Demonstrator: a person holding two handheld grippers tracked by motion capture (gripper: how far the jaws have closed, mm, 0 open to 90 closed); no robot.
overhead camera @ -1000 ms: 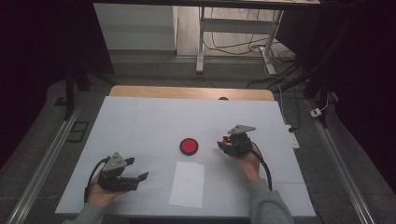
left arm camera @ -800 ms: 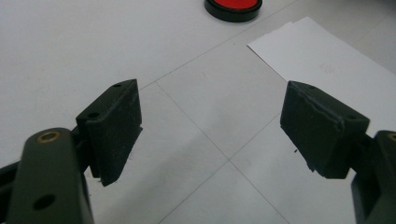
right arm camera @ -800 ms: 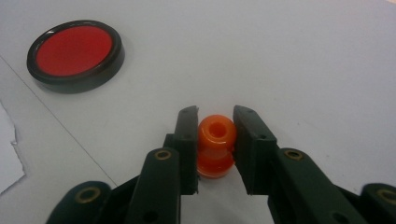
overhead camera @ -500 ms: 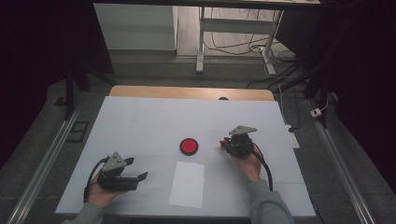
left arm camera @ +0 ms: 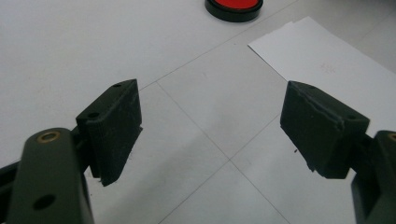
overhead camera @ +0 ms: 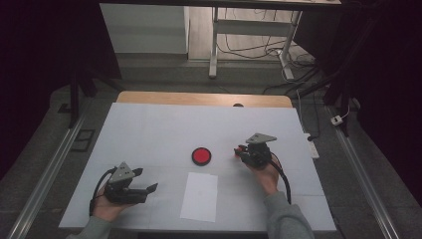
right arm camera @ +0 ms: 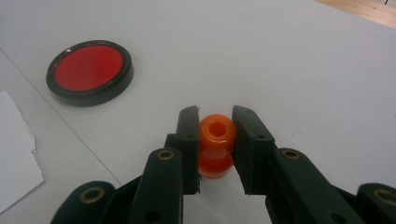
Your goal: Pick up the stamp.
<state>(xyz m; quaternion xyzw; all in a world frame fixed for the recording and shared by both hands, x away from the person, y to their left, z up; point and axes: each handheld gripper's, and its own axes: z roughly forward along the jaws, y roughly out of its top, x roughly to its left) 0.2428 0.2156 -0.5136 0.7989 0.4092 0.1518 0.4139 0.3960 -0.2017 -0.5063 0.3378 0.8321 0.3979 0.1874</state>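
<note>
In the right gripper view, the right gripper [right arm camera: 215,140] is pinching a small orange plastic spool with a hole through its middle [right arm camera: 215,145] at the lower centre of the frame; its 2 black jaws are pressing flat against the spool's sides after just closing on it. A round red disc with a black rim [right arm camera: 90,72] is lying on the white table [right arm camera: 280,56] in the upper left of that frame, well apart from the spool. In the high view, the right gripper [overhead camera: 245,151] is sitting right of centre, held by the person's right hand [overhead camera: 264,177], with the red disc [overhead camera: 201,156] near it at the centre.

The left gripper [left arm camera: 212,130] is resting with its 2 jaws spread wide, nothing between them but bare table. A white sheet of paper [left arm camera: 327,65] is lying at the upper right of the left gripper view, and in the high view it [overhead camera: 199,196] is lying below the disc, between the 2 hands. There the left gripper [overhead camera: 144,181] is sitting at the lower left.
</note>
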